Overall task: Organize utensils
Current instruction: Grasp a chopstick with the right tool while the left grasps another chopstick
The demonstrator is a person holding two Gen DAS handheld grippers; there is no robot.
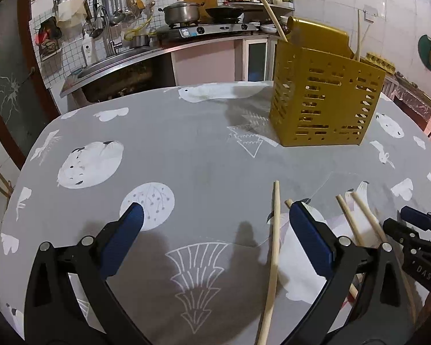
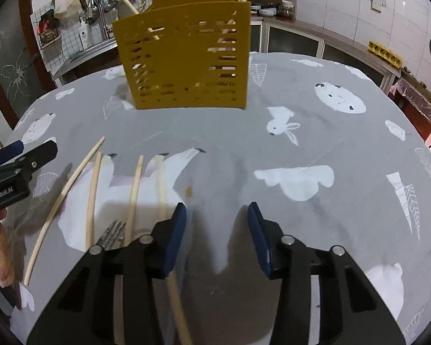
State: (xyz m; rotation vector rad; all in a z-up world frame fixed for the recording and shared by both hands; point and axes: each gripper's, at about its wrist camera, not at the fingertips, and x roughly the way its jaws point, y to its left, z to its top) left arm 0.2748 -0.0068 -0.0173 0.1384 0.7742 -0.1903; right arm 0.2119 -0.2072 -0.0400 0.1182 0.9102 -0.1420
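A yellow slotted utensil holder [image 1: 324, 97] stands on the grey tablecloth, also in the right wrist view [image 2: 186, 57], with a few chopsticks [image 1: 270, 13] standing in it. Several loose wooden chopsticks [image 2: 92, 195] lie on the cloth left of my right gripper, and a fork [image 2: 112, 234] lies among them. My left gripper [image 1: 215, 212] is open and empty; one chopstick [image 1: 274, 256] lies between its fingers near the right pad. My right gripper [image 2: 217, 210] is open and empty above the cloth, with one chopstick [image 2: 162, 184] running under its left finger.
The round table [image 1: 158, 155] has a grey cloth with white animal prints. Behind it are a kitchen counter with a sink [image 1: 112, 63], a stove with a pot [image 1: 184, 11] and hanging tools. The right gripper shows in the left wrist view [image 1: 413, 224].
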